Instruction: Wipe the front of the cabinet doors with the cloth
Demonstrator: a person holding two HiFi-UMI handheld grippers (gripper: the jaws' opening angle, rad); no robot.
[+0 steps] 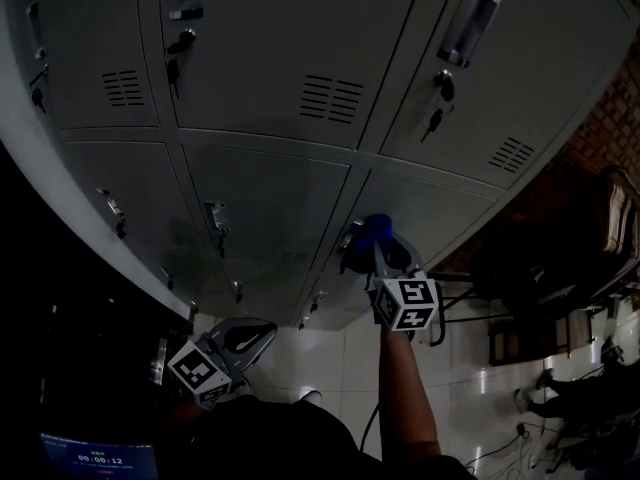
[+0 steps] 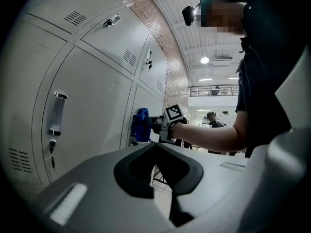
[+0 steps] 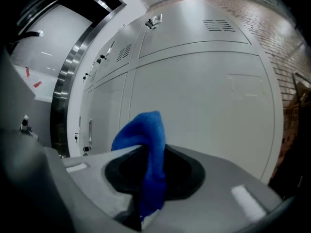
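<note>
Jaws of the right gripper [image 3: 148, 171]: closed tight on a blue cloth [image 3: 148, 130], one fold standing up past the tips and a tail hanging down between them. Jaws of the left gripper [image 2: 156, 154]: tips together, nothing held; this gripper hangs low and to the left, well apart from the lockers, with no part in the wipe. Cloth position: at the left edge of a lower cabinet door [image 1: 430, 213], just beside the seam with the neighbouring lower door [image 1: 270, 203]. In the left gripper view it appears to touch the metal, but how firmly it presses cannot be told. Surroundings: upper doors [image 1: 300, 38] with vent slots [image 1: 330, 98], a recessed handle [image 1: 468, 23], a key [image 1: 433, 120] hanging from a lock, a brick wall [image 1: 600, 128] to the right, and a tiled floor [image 1: 330, 358] below. Step in hand, by judgement: wiping the lower right panel, with most of the door fronts probably yet to be covered. Method advised: lay the raised fold flat against the panel so the fabric meets the steel and the jaw tips do not, then work in even, overlapping strokes across the door. Caution: only a narrow strip is pinched, so dragging hard over handles, locks or keys could snag the cloth and pull it free.
</note>
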